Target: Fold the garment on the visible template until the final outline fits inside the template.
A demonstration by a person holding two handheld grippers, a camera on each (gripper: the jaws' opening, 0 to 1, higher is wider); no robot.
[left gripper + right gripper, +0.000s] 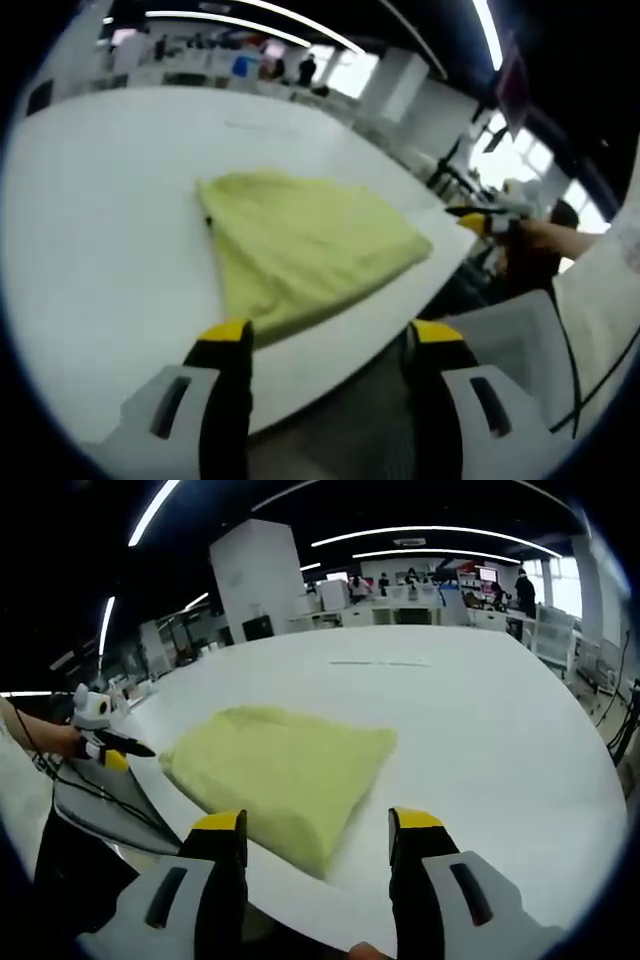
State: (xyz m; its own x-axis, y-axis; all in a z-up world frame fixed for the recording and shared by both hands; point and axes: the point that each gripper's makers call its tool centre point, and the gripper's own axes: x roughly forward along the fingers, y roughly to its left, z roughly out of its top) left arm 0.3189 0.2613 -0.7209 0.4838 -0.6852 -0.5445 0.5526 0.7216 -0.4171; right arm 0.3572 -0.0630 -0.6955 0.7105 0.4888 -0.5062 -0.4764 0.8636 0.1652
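A yellow-green garment [305, 245] is seen lying folded into a compact, roughly wedge-shaped bundle on the white table [90, 230], close to the near edge and well apart from the far edge. Faint template marks [380, 663] are visible further in on the table; whether the bundle lies inside an outline cannot be told. The left gripper [330, 335] is held off the near edge, its jaws wide apart and empty, just short of the bundle's nearest corner. The right gripper [317, 822] is likewise held wide and empty, poised before the thick folded edge of the garment.

The folding is judged to be largely done. What remains is probably checking and squaring. If another fold is needed, the near corner and the opposite edge should be gripped together, all layers pinched at once, and lifted low so that the stack is not dragged. The bundle should be kept away from the near edge.
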